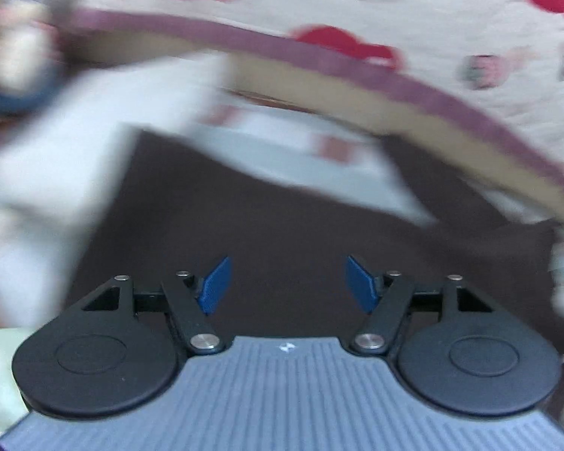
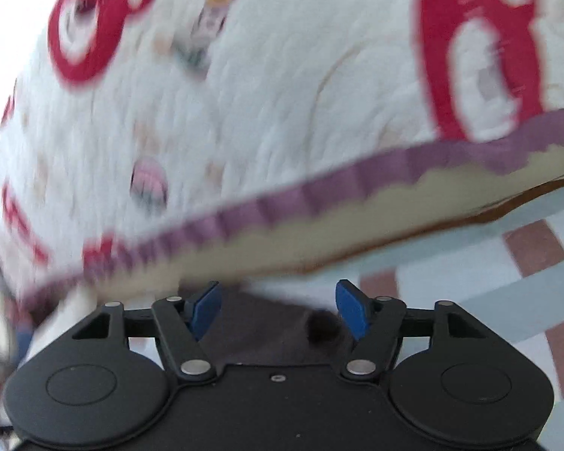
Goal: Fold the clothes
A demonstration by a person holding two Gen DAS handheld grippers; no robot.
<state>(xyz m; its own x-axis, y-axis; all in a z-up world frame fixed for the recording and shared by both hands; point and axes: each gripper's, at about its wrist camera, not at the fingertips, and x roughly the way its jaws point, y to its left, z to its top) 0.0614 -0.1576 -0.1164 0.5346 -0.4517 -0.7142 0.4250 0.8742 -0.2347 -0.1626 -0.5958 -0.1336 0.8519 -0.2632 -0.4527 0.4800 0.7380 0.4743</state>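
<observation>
Left gripper [image 1: 286, 285], right gripper [image 2: 278, 310]: both spread, holding nothing. Dark garment [image 1: 282, 233] below, beside quilt [image 2: 244, 94]; folding progress hidden by blur.

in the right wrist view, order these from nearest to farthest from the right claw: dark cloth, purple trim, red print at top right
1. Dark cloth, right beneath the open right claw.
2. Purple trim, the blanket's edge band just ahead, crossing the middle.
3. Red print, farther up the white blanket, upper right.
</observation>
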